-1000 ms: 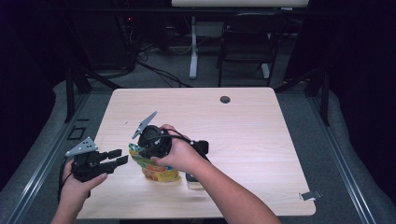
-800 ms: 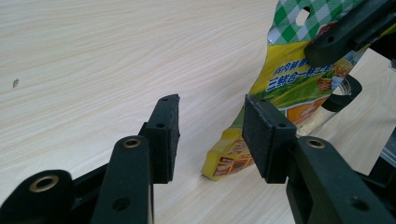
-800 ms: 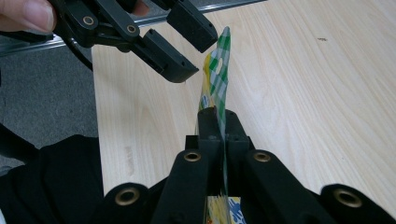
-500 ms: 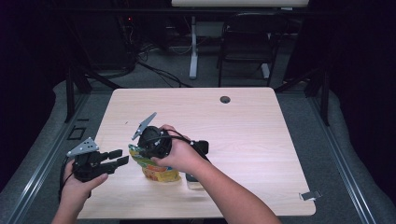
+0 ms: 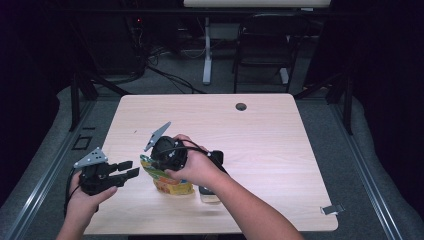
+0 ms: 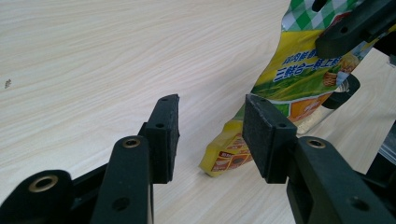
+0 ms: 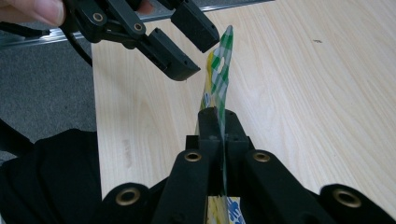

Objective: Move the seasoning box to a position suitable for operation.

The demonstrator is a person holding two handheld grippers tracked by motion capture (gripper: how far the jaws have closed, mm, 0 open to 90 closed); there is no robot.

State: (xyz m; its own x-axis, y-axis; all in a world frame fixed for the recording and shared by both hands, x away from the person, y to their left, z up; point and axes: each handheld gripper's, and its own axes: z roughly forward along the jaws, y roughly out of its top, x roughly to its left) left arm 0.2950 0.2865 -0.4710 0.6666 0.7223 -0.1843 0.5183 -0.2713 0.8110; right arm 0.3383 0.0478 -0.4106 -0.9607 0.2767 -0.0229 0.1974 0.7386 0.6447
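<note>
Yellow-and-green printed plastic snack pouch (image 5: 165,176) stands near the front edge of my pale wooden table (image 5: 280,145), its top seam pinched by my right gripper (image 7: 219,122). My left gripper (image 6: 210,135) hovers just beside it, jaws spread and empty.

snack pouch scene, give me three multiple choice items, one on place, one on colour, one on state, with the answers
1. Where is the yellow and green plastic snack pouch?
A. near the front edge of the light wooden table
B. beside the table's round hole
C. on the floor

2. What pattern is on the pouch's top edge?
A. red stripes
B. green and white checks
C. plain black

3. What state is the right claw in?
A. wide open
B. shut on the pouch's top
C. shut on nothing

Answers: 1 A, the high view shows it close to the person. 2 B, the checks show in the right gripper view. 3 B, its jaws pinch the pouch edge.
</note>
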